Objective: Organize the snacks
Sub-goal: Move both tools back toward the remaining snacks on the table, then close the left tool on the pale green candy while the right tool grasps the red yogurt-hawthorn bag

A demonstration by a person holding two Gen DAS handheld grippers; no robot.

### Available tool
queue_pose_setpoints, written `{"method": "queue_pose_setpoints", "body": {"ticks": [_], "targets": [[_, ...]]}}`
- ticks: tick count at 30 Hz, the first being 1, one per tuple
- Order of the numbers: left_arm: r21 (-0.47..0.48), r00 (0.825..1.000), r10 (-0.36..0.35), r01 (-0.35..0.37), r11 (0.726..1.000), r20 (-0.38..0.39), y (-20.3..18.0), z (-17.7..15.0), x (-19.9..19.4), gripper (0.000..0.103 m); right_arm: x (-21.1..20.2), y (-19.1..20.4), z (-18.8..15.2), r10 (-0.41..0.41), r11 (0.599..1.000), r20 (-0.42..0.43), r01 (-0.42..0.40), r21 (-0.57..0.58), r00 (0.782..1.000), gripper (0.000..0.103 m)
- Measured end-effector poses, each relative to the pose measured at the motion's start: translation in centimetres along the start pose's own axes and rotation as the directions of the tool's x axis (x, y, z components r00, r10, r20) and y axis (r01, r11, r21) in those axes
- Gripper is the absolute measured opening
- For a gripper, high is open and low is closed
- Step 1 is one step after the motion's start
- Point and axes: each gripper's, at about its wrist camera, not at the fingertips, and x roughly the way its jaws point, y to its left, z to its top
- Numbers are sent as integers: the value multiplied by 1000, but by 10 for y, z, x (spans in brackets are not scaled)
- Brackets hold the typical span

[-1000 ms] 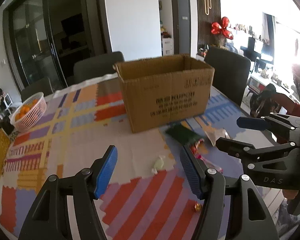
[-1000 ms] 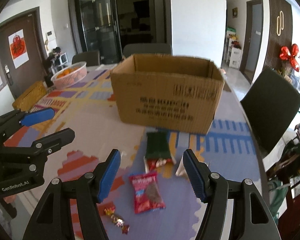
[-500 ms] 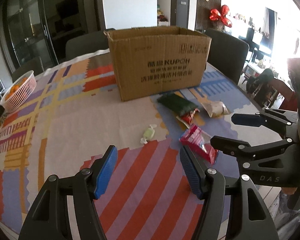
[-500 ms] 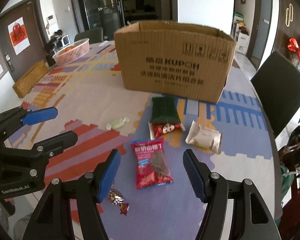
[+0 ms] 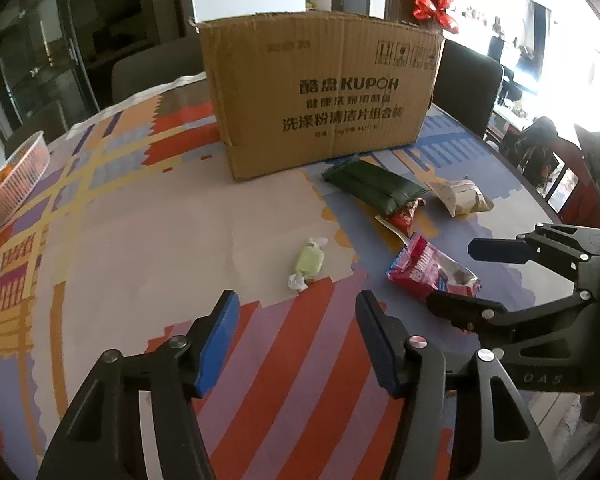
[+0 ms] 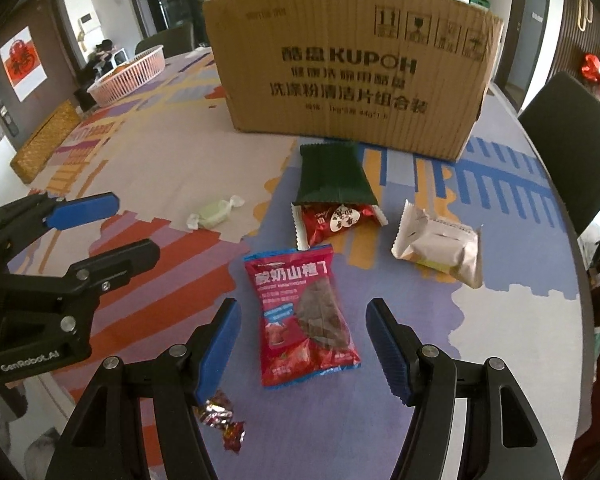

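Note:
An open cardboard box [image 5: 320,96] stands on the table; it also shows in the right wrist view [image 6: 352,76]. Snacks lie in front of it: a red-blue packet [image 6: 304,312], a dark green packet [image 6: 332,176] over a red one [image 6: 336,220], a beige packet [image 6: 440,244], a green candy [image 6: 214,214] and a foil candy [image 6: 224,420]. My right gripper [image 6: 304,344] is open, low over the red-blue packet [image 5: 432,272]. My left gripper [image 5: 296,340] is open and empty, just short of the green candy [image 5: 310,262].
A pink basket of oranges [image 5: 14,176] sits at the table's far left edge. Dark chairs [image 6: 572,148] stand around the table. A woven tray [image 6: 46,142] lies at the left edge. The patterned tablecloth [image 5: 140,220] covers the table.
Both grippers have dropped lower and moved forward toward the snacks. The box and packets now look larger and closer. Both stay open.

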Motion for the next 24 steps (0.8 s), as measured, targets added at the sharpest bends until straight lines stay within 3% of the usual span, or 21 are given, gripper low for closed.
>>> {"method": "queue_pose_setpoints", "body": {"ticks": [17,20,24], "targets": [[30,997,-31,33,999,-74,1,20,58,49,21,-7,4,-8,999,-20,9,48,1000,63],[19,997,-35,36,999,-71,2,22,60,42,23,-5,7,-7,999,-17,8,53,1000,56],[17,997,-36,37,999,-66,1,22,58,23,23,-4,8,-12,999,-10,12,48,1000,48]]}}
